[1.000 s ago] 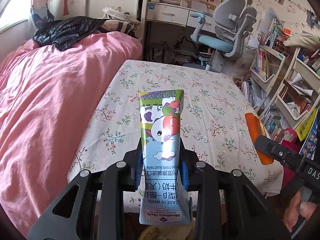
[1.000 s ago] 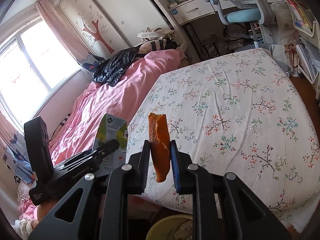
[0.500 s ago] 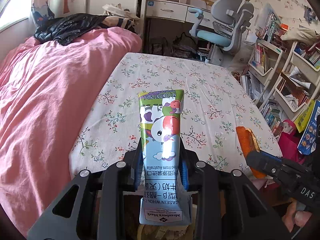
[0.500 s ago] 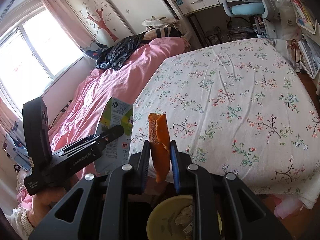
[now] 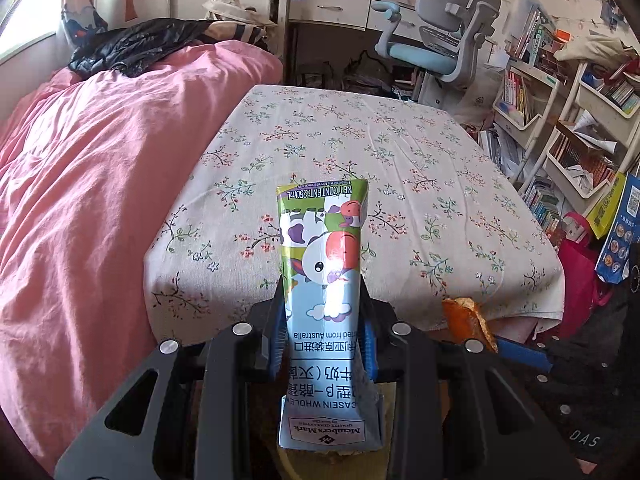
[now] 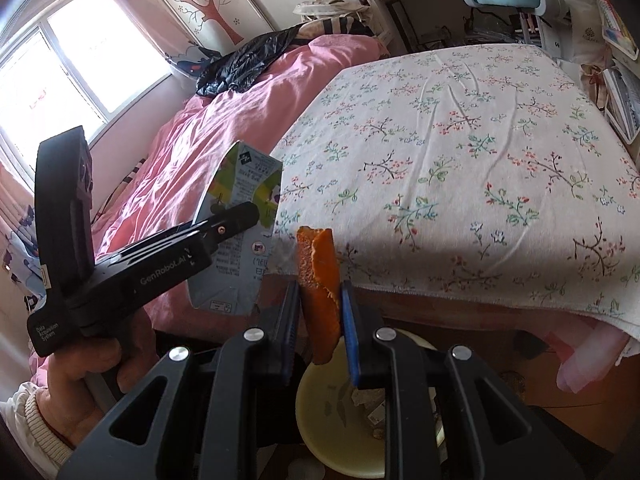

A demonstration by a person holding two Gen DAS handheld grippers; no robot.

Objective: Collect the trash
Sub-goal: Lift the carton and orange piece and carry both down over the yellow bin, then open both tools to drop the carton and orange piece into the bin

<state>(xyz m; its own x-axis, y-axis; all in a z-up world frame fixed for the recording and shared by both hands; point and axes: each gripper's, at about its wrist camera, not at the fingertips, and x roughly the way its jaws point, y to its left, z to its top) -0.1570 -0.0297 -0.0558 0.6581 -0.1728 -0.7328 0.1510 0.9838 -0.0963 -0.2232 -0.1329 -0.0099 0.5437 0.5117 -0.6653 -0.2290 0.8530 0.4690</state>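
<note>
The left gripper (image 5: 324,332) pinches a flattened milk carton (image 5: 324,280), centre frame, before the floral tablecloth (image 5: 400,160). The right gripper (image 6: 320,320) clamps an orange peel (image 6: 320,280), lower centre, directly above a yellow bin (image 6: 320,432) containing paper scraps. Both items are off the table.

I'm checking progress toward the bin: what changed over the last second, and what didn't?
Both hand-held grippers drew back off the floral-clothed table and sank toward the pale yellow round bin, now in view under the right hand-held gripper. Unchanged: the left hand-held gripper clamps the flattened blue-green milk carton, and the right one clamps the orange peel strip.
</note>
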